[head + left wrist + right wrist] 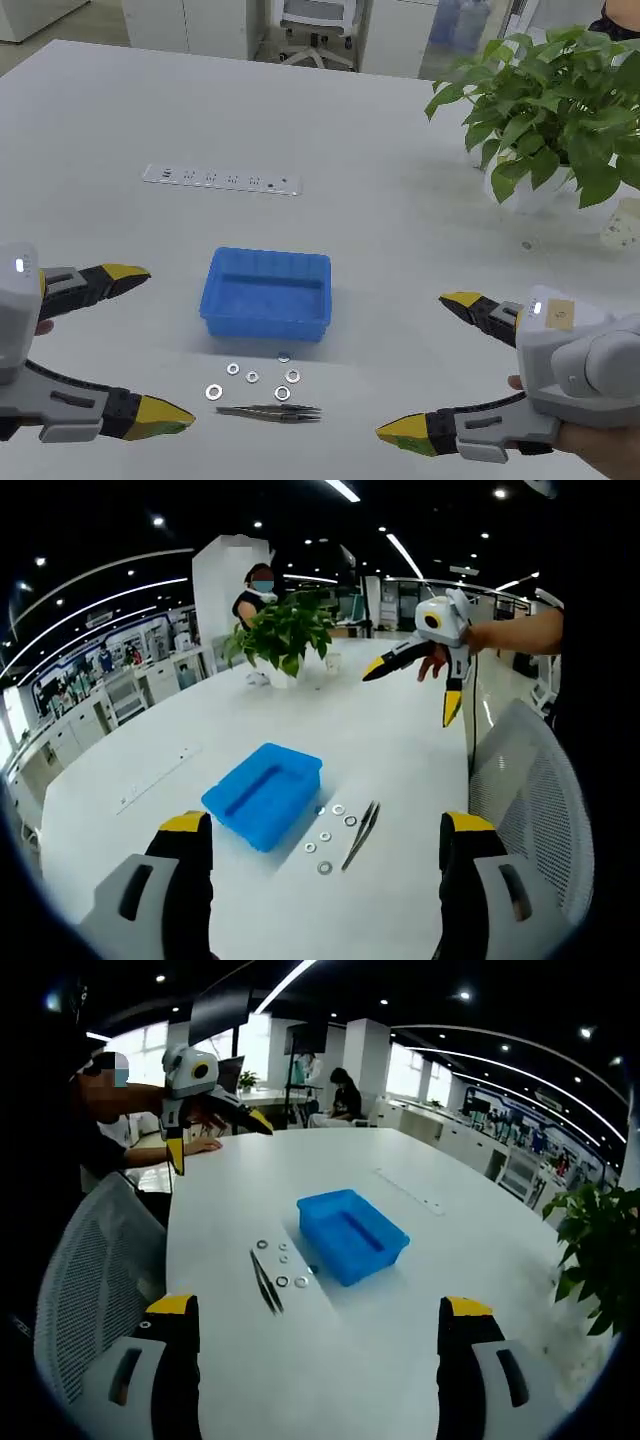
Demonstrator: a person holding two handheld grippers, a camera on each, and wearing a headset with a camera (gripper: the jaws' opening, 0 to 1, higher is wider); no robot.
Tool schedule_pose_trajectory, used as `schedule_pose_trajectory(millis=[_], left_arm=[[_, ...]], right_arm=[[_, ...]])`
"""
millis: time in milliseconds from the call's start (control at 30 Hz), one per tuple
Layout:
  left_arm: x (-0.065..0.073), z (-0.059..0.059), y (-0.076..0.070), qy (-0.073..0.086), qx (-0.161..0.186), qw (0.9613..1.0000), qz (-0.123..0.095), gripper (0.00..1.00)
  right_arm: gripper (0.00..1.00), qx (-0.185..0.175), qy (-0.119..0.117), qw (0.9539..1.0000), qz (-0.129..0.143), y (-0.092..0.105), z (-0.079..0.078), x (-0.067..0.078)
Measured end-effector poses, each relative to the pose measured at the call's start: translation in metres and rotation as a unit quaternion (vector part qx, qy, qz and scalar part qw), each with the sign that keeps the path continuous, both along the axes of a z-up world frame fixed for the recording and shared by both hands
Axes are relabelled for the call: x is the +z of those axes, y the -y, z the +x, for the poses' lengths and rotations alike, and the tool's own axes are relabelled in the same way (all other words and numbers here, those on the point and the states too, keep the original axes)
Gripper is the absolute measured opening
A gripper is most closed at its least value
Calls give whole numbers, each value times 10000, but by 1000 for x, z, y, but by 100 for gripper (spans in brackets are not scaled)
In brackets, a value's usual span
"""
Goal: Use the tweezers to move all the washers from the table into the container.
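Metal ring washers [252,377], slim tweezers [270,411]; blue rect. container [265,325].

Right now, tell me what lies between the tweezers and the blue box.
The washers, scattered on the table between tweezers and box, clearest in the head view.

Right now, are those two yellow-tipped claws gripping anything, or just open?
Left gripper: jaws open, holding nothing.
Right gripper: jaws open, holding nothing.
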State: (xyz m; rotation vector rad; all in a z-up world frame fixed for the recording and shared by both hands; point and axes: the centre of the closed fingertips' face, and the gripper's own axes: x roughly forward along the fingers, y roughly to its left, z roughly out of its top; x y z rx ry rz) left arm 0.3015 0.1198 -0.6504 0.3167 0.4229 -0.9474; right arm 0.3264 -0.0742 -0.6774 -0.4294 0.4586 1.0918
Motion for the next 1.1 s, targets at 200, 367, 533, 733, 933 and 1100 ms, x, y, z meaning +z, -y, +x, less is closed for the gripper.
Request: schedule_pose_trajectory(millis=[200, 367, 533, 733, 933, 1100], left_arm=[[-1, -1, 1, -6, -13, 10000, 7, 100], [-1, -1, 1, -2, -15, 10000, 9, 100], [0, 0, 1, 15, -12, 10000, 7, 100], [0, 0, 1, 12, -21, 10000, 22, 100], [-1, 0, 1, 8, -37, 10000, 35, 100], [0, 0, 1, 11, -41, 10000, 24, 100]], right_arm=[[100, -7, 2, 10000, 3, 0, 0, 0], [100, -9, 3, 10000, -1, 1, 0, 0], [100, -2, 13, 10000, 7, 0, 0, 1], [100, 4, 15, 10000, 1, 0, 0, 1], [100, -9, 16, 10000, 5, 0, 1, 0], [100, -17, 30, 10000, 15, 0, 2, 1]])
